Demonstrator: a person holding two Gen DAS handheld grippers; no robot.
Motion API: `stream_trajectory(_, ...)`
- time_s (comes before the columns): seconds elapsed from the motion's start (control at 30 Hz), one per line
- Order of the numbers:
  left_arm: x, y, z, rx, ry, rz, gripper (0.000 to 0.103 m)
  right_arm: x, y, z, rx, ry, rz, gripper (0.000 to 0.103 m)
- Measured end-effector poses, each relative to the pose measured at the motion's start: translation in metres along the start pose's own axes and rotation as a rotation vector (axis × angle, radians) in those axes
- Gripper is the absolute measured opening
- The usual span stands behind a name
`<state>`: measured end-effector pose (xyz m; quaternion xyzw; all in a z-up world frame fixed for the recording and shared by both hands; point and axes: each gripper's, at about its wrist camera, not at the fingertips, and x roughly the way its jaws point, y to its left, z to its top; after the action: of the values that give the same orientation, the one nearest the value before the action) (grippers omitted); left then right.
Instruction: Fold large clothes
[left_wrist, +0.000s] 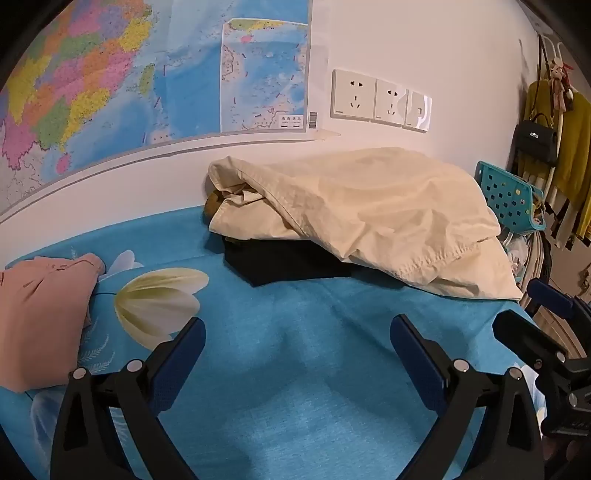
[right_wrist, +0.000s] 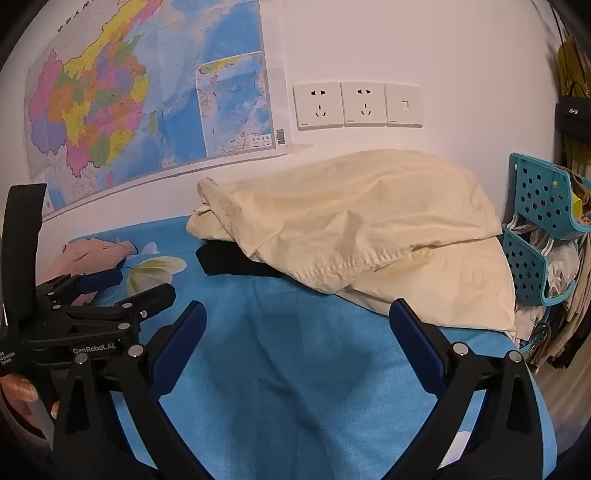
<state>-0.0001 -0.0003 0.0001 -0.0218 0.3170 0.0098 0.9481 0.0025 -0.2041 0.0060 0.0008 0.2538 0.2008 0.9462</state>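
Left wrist view: left tongs (left_wrist: 297, 354) spread wide, nothing btwn them, hanging over bare blue bed sheet (left_wrist: 295, 406). The cream garment (left_wrist: 369, 214) lies ahead & a bit to the right, up against the wall, well apart from the tips. Right wrist view: right tongs (right_wrist: 297, 343) also wide apart & empty; same cream garment (right_wrist: 369, 229) sits ahead-right, its near hem close to the right-side finger (right_wrist: 417, 339) but not touching. So right hand looks nearer, left has farther to reach. Long axis runs roughly across the view, left-right along the wall, w/ the bulk piled toward the right end near the turquoise basket (right_wrist: 543, 199). Look: pale cream/beige woven fabric, crumpled in a mound, a stitched hem running across the front, collar or opening bunched at the left end. It's heaped over a dark garment (left_wrist: 280, 262), only a black corner poking out beneath, so can't tell what that is. A pink garment (left_wrist: 40, 314) lies at the far left, apart from the pile. Judgement: nothing folded yet; the cream piece prob needs pulling forward onto the open sheet & spreading flat first.
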Motion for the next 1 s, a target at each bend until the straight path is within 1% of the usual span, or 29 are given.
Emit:
stream_trajectory(0.03,0.0001,0.0001,0.0000,-0.001,0.001,0.001,0.097,-0.0009,0.0000,-0.0003,-0.003,-0.024,-0.004,0.098)
stream_trajectory(0.3,-0.0014,-0.0021,0.0005,0.004,-0.006,0.004,0.097,-0.0009,-0.0010,-0.0016,0.002,-0.017,-0.015,0.098)
stream_trajectory(0.33,-0.0016,-0.0019,0.0001,0.003,-0.009,0.003,0.097,0.0076,-0.0030,-0.0028,0.004,-0.006,-0.011,0.098)
stream_trajectory(0.47,-0.0033,-0.0003,0.0013,0.002,-0.007,0.005,0.097,-0.0021,0.0006,-0.0028,-0.006,-0.006,-0.011,0.098)
stream_trajectory(0.5,-0.0036,-0.0002,0.0015,0.001,-0.006,0.007,0.097,0.0027,0.0000,-0.0032,-0.007,0.001,-0.015,0.098)
stream_trajectory(1.0,0.0003,0.0048,-0.0006,-0.007,0.003,0.006,0.097,0.0027,0.0017,-0.0011,-0.016,0.007,-0.018,0.098)
